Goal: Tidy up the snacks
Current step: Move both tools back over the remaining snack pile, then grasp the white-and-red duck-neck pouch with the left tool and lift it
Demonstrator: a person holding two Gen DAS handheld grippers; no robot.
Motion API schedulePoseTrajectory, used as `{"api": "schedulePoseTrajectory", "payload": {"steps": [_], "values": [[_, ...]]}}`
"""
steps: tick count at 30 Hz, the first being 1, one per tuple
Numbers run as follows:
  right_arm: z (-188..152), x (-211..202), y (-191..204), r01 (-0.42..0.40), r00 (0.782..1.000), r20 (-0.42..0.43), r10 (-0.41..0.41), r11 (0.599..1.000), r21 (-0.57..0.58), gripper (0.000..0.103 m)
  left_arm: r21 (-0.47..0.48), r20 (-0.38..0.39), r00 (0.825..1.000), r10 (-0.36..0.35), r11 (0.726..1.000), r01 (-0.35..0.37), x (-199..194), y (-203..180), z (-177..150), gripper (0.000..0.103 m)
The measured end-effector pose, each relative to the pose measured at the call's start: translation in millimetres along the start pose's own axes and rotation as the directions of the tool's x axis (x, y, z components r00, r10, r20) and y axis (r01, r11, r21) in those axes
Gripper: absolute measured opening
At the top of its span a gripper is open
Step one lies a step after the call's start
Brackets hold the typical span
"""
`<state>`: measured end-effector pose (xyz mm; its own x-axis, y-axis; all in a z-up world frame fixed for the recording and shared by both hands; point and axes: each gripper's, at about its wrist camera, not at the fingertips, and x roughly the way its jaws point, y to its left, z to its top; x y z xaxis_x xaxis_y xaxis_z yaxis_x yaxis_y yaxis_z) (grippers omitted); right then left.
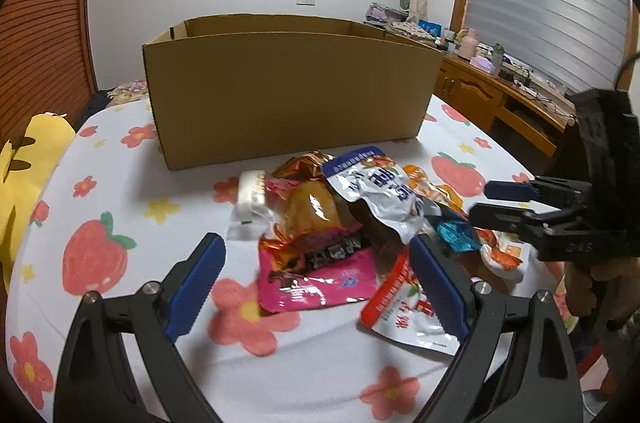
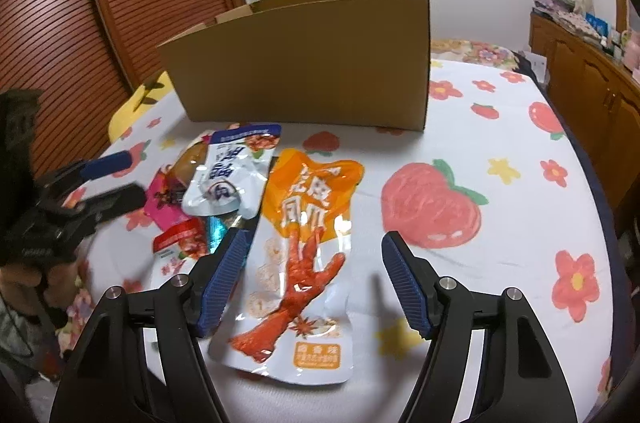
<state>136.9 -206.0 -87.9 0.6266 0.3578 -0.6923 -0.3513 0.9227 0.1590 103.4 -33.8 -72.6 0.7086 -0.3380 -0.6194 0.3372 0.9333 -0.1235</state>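
Both tongs gape wide and empty over the snack pile mid-tabletop: the left gripper (image 1: 316, 275) above the pink packet (image 1: 320, 275), the right gripper (image 2: 312, 275) straddling the orange chicken-foot packet (image 2: 304, 263). It looks like the picking-up stage; next each needs to lower, pinch a packet and carry it to the cardboard box (image 1: 280, 91) toward the far edge.

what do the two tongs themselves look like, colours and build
Both match: black plastic frames with triangular cut-outs, silver round pivot bolts, and two fingers faced with ribbed blue pads. The left tongs show the pad ridges close up; the right tongs look the same. Seen from the left wrist, the right tongs' black body carries a bulky black block with a thin dark cable above. No sleeves or readable markings show.
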Motion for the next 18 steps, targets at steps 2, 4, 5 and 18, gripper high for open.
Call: {"api": "schedulePoseTrajectory", "payload": {"steps": [2,4,5,18], "values": [[1,4,0,0.007,1.0,-0.009,-0.007,1.0,-0.004,0.071,-0.002,-0.008,1.0,-0.012,1.0,0.012,0,-3,-2,0.094],[1,8,1,0.015,1.0,-0.019,-0.015,1.0,-0.009,0.071,0.003,-0.013,1.0,-0.015,1.0,0.015,1,-6,-4,0.094],[1,9,1,0.014,1.0,-0.024,-0.015,1.0,-0.009,0.071,0.008,-0.015,1.0,-0.016,1.0,0.016,1,-8,-5,0.094],[-2,18,-1,-0.005,0.998,-0.06,0.005,1.0,0.003,0.069,0.045,-0.045,0.999,-0.026,0.999,0.029,8,-24,-10,0.094]]}}
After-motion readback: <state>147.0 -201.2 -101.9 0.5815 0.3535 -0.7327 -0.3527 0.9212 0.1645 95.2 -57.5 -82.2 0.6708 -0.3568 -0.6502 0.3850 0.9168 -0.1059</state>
